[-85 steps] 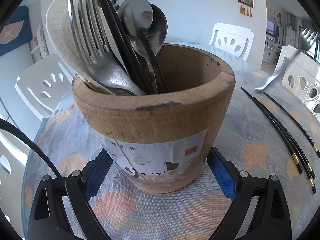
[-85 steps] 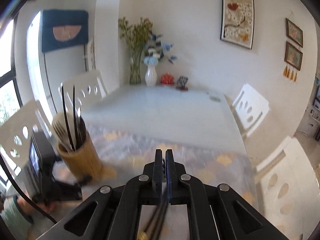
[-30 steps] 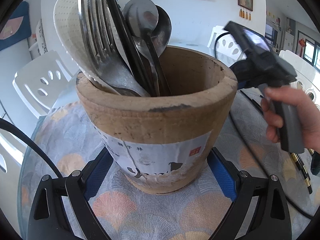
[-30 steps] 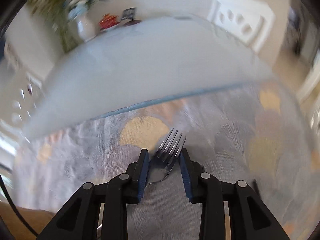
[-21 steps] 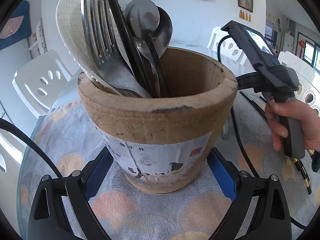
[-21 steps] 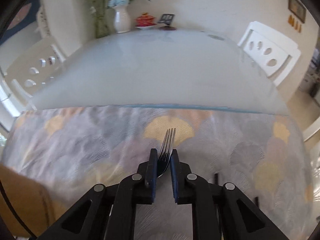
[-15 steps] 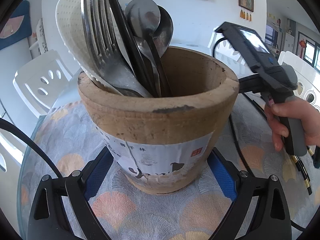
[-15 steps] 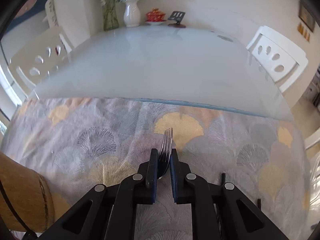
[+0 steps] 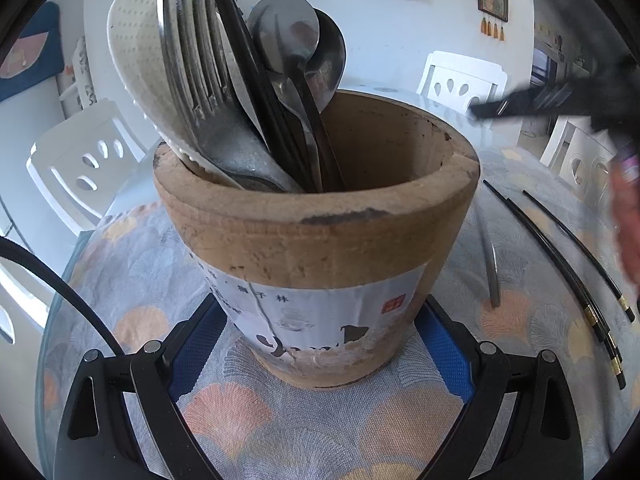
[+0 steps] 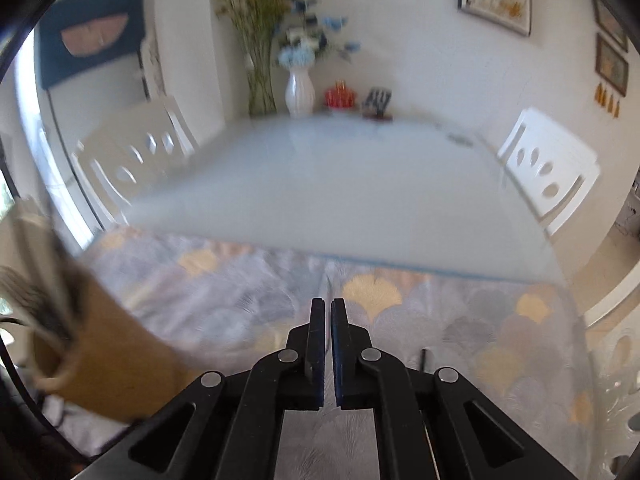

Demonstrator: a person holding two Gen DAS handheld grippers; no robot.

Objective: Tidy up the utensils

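A brown utensil holder (image 9: pixel 320 240) stands on the patterned cloth with forks (image 9: pixel 192 92), spoons (image 9: pixel 296 28), a white paddle (image 9: pixel 136 48) and black chopsticks (image 9: pixel 248 64) in it. My left gripper (image 9: pixel 318 332) is shut on its base, one blue pad on each side. A fork handle (image 9: pixel 490 264) shows just right of the holder, its head hidden. My right gripper (image 10: pixel 327 304), a blur (image 9: pixel 540 100) above the holder's right rim, has just been closing. It is shut, and no fork shows between its fingers. The holder (image 10: pixel 120 360) lies to its left.
Loose black chopsticks (image 9: pixel 560 256) lie on the cloth (image 9: pixel 280 420) to the right. A hand (image 9: pixel 626 220) blurs at the right edge. White chairs (image 9: pixel 88 160) (image 10: pixel 548 172) ring the glass table (image 10: pixel 320 184). A vase (image 10: pixel 299 94) stands at the far end.
The right gripper closed around the fork on the cloth, then rose and swung. The tines no longer stick out past its fingers. The left gripper and the holder have not moved.
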